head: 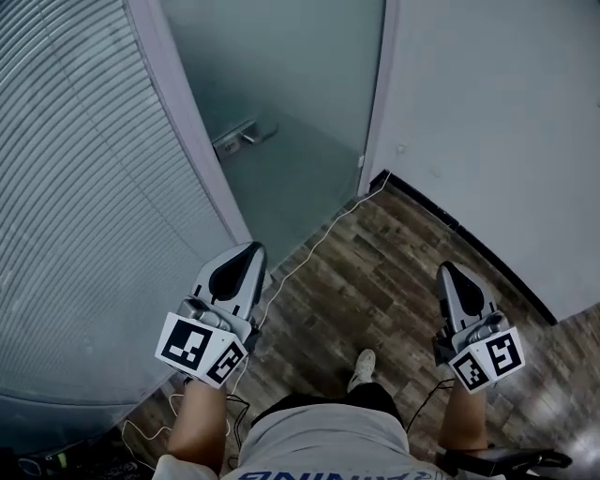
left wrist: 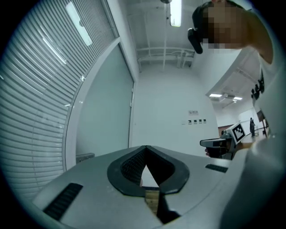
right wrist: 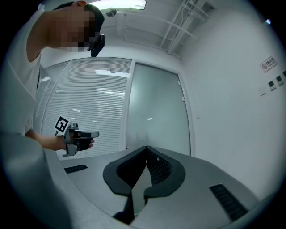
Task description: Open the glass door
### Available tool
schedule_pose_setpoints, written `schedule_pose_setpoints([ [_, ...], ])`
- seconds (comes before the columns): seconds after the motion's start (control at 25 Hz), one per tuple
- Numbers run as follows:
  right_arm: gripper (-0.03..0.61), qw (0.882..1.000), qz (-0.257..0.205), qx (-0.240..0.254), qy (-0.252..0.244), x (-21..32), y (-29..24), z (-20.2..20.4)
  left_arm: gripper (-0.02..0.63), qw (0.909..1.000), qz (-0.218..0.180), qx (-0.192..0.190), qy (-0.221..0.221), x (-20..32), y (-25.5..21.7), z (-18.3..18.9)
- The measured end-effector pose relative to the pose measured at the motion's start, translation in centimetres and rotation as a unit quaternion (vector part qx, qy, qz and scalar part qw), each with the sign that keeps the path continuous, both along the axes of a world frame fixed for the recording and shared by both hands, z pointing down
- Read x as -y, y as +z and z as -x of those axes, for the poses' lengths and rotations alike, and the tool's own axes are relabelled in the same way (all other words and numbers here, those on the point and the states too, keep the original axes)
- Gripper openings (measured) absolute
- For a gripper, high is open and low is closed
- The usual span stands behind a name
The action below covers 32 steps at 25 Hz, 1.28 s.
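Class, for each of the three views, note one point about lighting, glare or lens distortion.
Head view: soft, even light, no glare on the door; left gripper view: fisheye, dark corners, ceiling lamp overexposed; right gripper view: same fisheye, lamp reflections streaking the blinds.

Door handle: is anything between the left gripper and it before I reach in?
Nothing visible does. The handle sits at the left edge of the glass door, ahead of the left gripper, with open air between. A white cable lies on the floor below, apparently out of that line. The jaws are together, empty.
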State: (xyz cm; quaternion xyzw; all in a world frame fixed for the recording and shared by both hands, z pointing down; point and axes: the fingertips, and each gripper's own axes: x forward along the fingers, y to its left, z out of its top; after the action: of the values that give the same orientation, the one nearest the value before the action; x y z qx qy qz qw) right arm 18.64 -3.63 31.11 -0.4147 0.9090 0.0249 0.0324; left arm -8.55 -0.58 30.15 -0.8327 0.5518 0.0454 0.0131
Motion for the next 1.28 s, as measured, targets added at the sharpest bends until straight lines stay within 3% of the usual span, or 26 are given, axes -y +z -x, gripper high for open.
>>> schedule_pose_setpoints([
  [0.28,0.002,0.998,0.014,0.003,-0.061,10.8,1.1,-2.1,-0.002,0.9975,0.006,-0.003,-0.07,7.1,0.7,-2.1],
  [0.6,0.002,0.989,0.023,0.012,-0.145,20.3,2.0,-1.1,-0.002,0.9878,0.012,-0.006,-0.155,12.0,1.4,-2.5],
  [0.88,0.002,0.977,0.037,0.013,-0.209,24.1,3.4,2.3,-0.002,0.9796,0.032,-0.013,-0.198,14.1,2.1,-0.9],
  [1.28,0.002,0.967,0.038,-0.012,-0.253,28.5,4.3,7.1,-0.002,0.973,0.026,-0.038,-0.226,18.2,3.5,2.8],
])
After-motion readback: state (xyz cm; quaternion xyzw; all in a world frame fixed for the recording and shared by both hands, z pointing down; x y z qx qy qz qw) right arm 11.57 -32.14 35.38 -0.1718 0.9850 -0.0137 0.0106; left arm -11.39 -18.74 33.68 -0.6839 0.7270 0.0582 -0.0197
